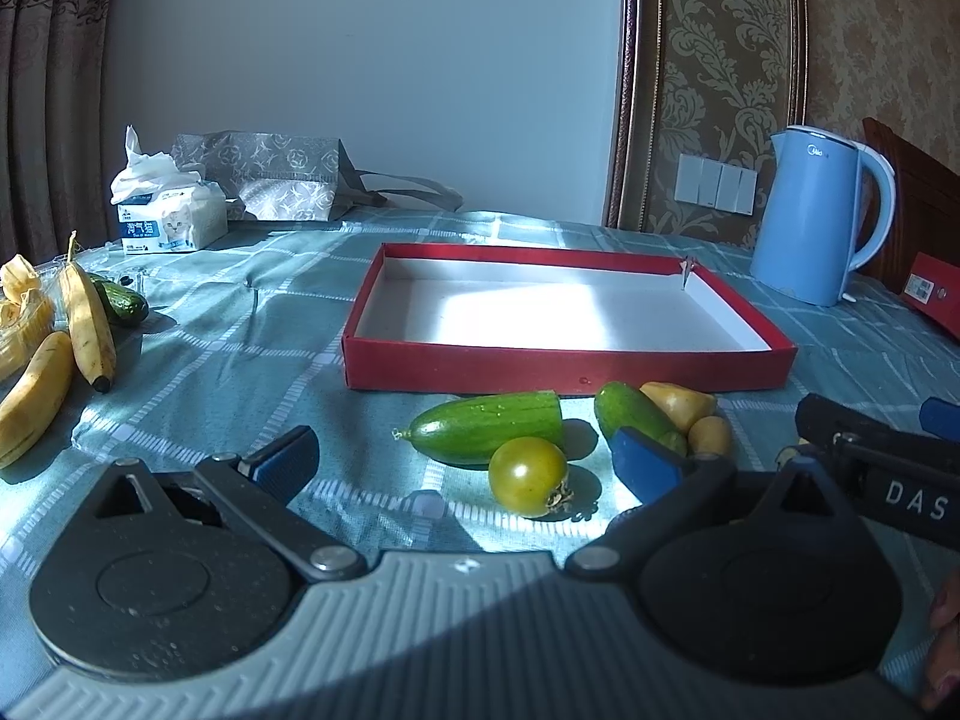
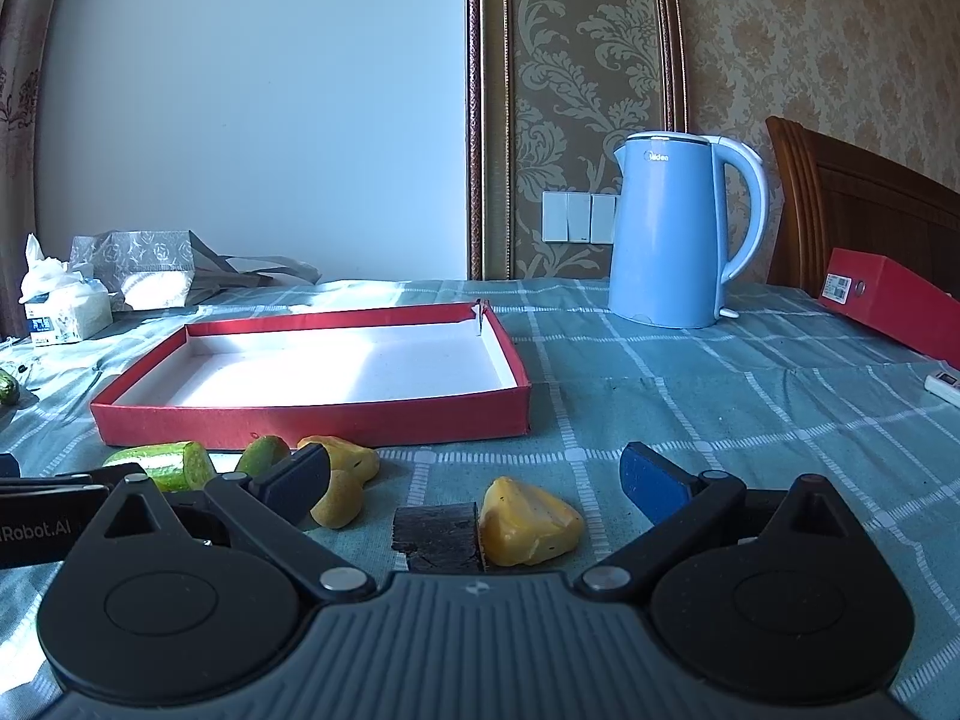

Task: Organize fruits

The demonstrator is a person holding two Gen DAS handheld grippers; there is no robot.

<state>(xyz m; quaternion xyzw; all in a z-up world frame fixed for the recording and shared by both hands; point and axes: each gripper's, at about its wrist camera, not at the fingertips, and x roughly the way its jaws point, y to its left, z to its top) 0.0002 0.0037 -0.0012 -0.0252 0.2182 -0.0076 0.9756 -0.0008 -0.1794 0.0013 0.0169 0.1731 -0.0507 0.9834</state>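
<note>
A shallow red box with a white inside sits mid-table, with nothing in it. Just in front of it lie a cut cucumber half, a second cucumber piece, yellow fruit pieces and a yellow-green tomato. My left gripper is open, low over the cloth, with the tomato between its fingers and untouched. My right gripper is open too; a yellow fruit chunk lies between its fingers beside a dark block. More yellow pieces lie by its left finger, behind them the red box.
Bananas and a dark cucumber lie at the left. A tissue pack and a grey bag stand at the back left. A blue kettle and a red carton stand at the right, a white remote near the edge.
</note>
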